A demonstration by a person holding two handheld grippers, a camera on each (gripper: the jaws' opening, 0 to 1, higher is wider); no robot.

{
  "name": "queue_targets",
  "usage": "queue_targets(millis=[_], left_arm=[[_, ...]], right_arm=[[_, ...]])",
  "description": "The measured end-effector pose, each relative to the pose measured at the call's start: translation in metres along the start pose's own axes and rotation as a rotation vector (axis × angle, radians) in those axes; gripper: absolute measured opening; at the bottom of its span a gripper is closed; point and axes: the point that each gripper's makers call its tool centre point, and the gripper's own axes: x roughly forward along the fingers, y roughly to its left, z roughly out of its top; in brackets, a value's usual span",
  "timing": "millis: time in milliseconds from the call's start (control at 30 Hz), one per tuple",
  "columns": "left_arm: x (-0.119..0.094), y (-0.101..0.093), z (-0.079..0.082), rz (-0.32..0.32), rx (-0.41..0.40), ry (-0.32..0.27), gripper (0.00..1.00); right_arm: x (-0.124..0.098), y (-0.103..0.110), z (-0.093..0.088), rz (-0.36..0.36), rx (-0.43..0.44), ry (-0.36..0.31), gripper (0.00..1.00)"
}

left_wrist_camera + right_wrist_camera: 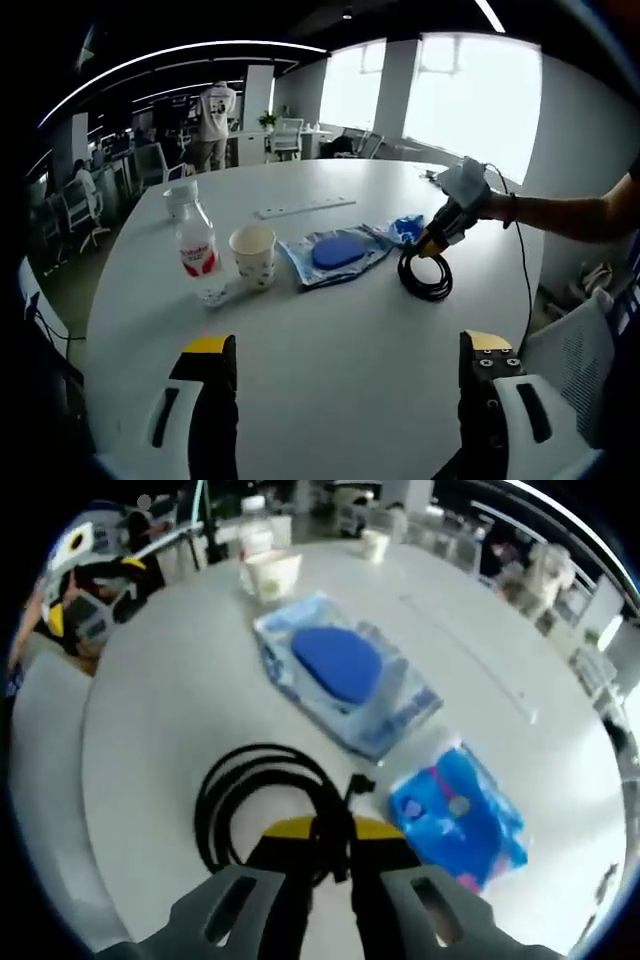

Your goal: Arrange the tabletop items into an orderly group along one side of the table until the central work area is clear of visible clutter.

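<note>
A coiled black cable lies on the white round table, and my right gripper is shut on its near side. In the left gripper view the same gripper comes in from the right in a person's hand, with the cable hanging under it down to the tabletop. My left gripper is open above the table's near edge, with nothing between its jaws. A blue wipes pack lies left of the cable, a paper cup and a plastic bottle beyond. A small blue tissue packet lies beside the cable.
A white power strip lies further back on the table, and a second white cup stands behind the bottle. Office chairs and a standing person are beyond the far edge. A chair back stands at the right.
</note>
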Motion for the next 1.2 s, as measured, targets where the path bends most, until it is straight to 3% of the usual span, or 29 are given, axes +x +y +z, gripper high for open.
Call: queue_targets(millis=[600,1033,1100,1200], left_arm=[[-0.012,0.014,-0.004,0.039,-0.016,0.006,0.91],[-0.016,0.018,0.001,0.055,-0.018,-0.001,0.94],[-0.017,0.019,0.001,0.057,-0.019,-0.003,0.94],[-0.018,0.02,0.001,0.059,-0.02,-0.004,0.95]], right_arm=[[0.012,-0.004,-0.006,-0.017,-0.029,0.017,0.1],[0.007,-0.001,0.001,-0.038,0.03,-0.02,0.19],[0.004,-0.001,0.006,-0.042,0.055,-0.038,0.21],[0.0,0.002,0.016,-0.02,0.202,-0.102,0.27]])
